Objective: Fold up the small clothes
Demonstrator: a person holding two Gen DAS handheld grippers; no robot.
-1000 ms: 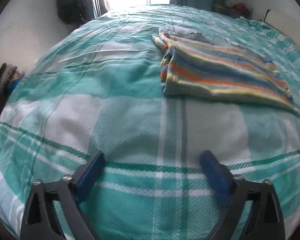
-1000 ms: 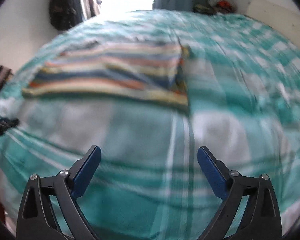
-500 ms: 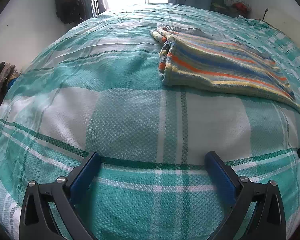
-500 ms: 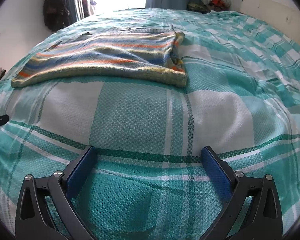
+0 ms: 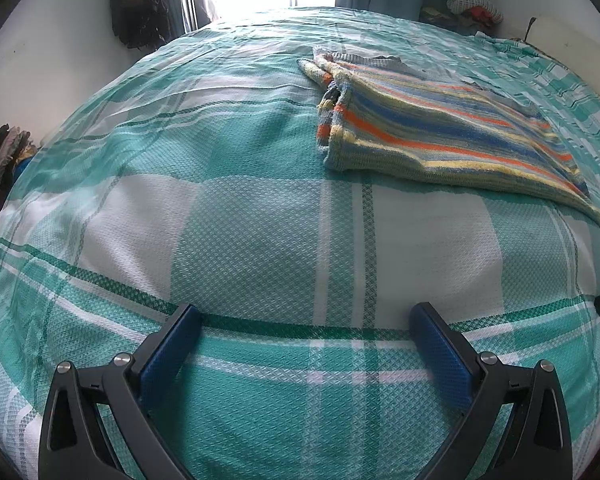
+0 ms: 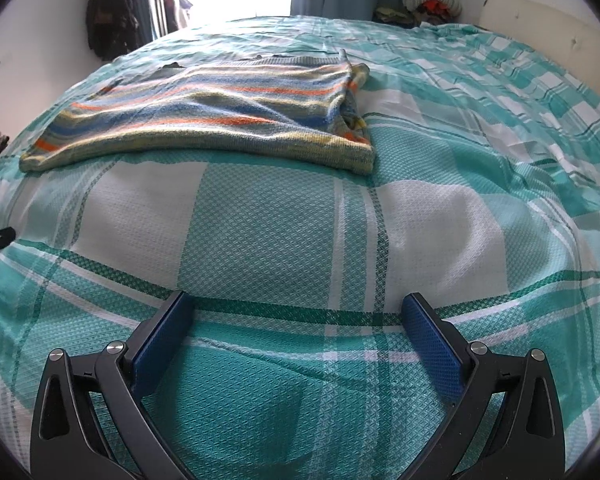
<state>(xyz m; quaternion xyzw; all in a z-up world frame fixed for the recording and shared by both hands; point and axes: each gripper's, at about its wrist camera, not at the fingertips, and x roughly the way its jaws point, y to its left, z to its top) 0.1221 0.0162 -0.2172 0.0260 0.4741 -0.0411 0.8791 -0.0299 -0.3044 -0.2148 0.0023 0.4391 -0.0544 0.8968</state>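
Note:
A small striped knit sweater (image 5: 440, 132), in blue, orange, yellow and grey, lies folded flat on the bed, upper right in the left wrist view and upper left in the right wrist view (image 6: 220, 120). My left gripper (image 5: 306, 314) is open and empty, low over the bedspread, well short of the sweater. My right gripper (image 6: 300, 304) is open and empty too, also short of the sweater's near edge. The tip of the other gripper shows at the frame edge in each view.
The bed is covered by a teal and white checked bedspread (image 5: 260, 240). Dark clothes hang on the wall (image 6: 108, 12) beside a bright window. A pile of clothes (image 6: 428, 0) sits beyond the bed's far side. A white headboard (image 6: 540, 28) stands at right.
Both grippers have drawn back a little from the sweater and steadied; the right wrist view is no longer blurred. The sweater has not moved. Both stay open.

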